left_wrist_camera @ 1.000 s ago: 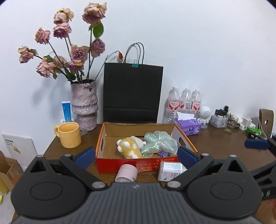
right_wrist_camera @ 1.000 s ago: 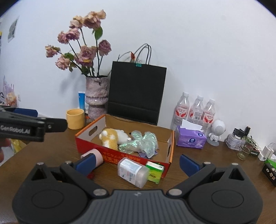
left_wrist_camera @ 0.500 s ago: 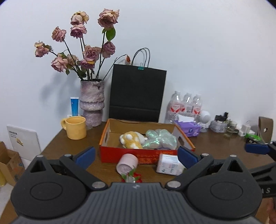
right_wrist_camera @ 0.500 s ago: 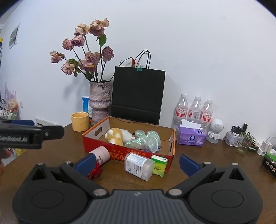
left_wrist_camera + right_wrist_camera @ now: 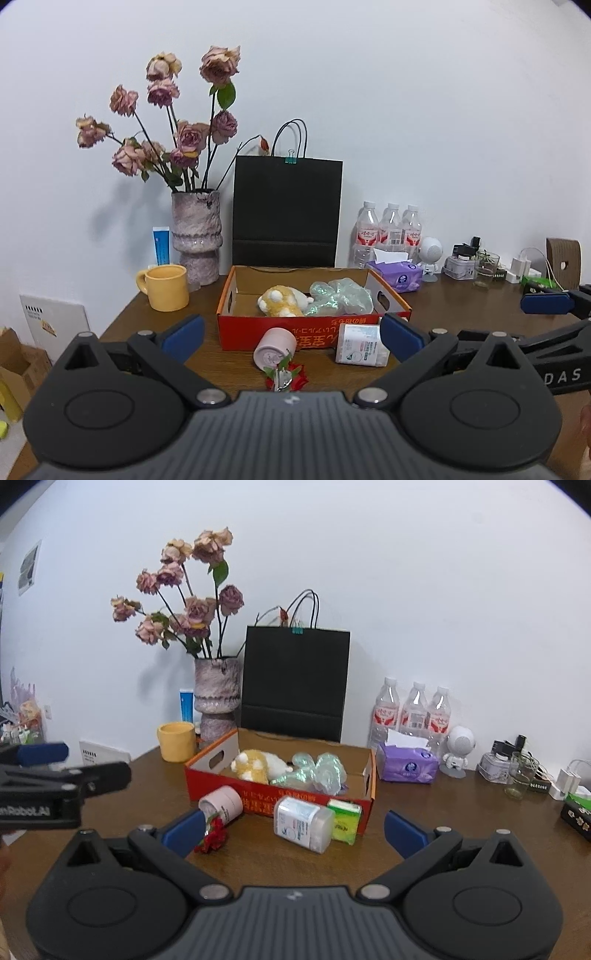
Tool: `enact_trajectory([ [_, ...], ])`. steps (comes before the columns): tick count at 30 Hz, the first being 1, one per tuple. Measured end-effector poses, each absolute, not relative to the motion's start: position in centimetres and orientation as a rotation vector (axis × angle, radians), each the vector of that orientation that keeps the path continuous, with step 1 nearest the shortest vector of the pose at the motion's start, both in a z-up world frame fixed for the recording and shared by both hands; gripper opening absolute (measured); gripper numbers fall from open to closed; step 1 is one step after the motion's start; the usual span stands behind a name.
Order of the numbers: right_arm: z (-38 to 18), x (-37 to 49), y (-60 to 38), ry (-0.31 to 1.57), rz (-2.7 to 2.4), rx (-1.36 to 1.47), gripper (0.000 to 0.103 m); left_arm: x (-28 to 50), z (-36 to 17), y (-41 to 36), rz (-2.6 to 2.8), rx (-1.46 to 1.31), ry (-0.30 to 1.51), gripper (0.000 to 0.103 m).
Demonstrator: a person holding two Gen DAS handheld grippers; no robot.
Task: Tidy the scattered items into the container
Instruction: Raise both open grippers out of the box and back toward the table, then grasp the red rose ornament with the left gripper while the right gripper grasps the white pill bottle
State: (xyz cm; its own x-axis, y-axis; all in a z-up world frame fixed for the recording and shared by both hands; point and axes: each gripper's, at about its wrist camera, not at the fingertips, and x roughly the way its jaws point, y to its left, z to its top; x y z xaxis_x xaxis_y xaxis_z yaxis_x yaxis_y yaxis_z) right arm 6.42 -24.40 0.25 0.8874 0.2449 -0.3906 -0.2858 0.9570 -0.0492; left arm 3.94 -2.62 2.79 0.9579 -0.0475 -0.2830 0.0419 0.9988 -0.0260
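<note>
A red cardboard box (image 5: 240, 332) (image 5: 207, 782) stands mid-table, holding a yellow plush toy (image 5: 279, 302) (image 5: 253, 768) and a crumpled iridescent bag (image 5: 341, 297) (image 5: 317, 773). In front of it lie a pink cylinder (image 5: 275, 349) (image 5: 221, 803), a red rose ornament (image 5: 290, 380) (image 5: 214, 836), a white bottle on its side (image 5: 362, 349) (image 5: 303, 823) and a green carton (image 5: 345, 819). My left gripper (image 5: 291, 334) is open and empty, held back from these items. My right gripper (image 5: 293, 829) is open and empty, facing the bottle.
Behind the box stand a vase of dried roses (image 5: 195, 236), a black paper bag (image 5: 286, 210), a yellow mug (image 5: 166, 286), water bottles (image 5: 391, 232), a purple tissue pack (image 5: 397, 275), a white robot figure (image 5: 430, 254) and small clutter at the far right.
Both grippers have drawn back and up from the box, so the red rose ornament and more of the table front have come into view. Jaws stay open. No item moved.
</note>
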Motion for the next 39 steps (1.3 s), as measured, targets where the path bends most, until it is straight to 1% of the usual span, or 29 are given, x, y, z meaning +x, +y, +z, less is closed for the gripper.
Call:
enact_trajectory([
  [8, -0.1, 6.5, -24.5, 0.414, 0.267, -0.097, 0.103, 3.4, 2.9, -2.2, -0.026, -0.010, 0.307, 0.103],
  [12, 0.3, 6.9, -24.6, 0.412, 0.263, -0.097, 0.103, 3.7, 2.8, -1.6, -0.006, -0.034, 0.318, 0.103],
  [26, -1.0, 9.2, -25.3, 0.456, 0.253, -0.083, 0.103, 5.5, 2.5, -2.1, -0.012, 0.022, 0.361, 0.103],
  [39, -4.5, 13.7, -25.9, 0.496, 0.230, -0.078, 0.103, 10.4, -0.7, -2.0, -0.022, 0.016, 0.460, 0.103],
])
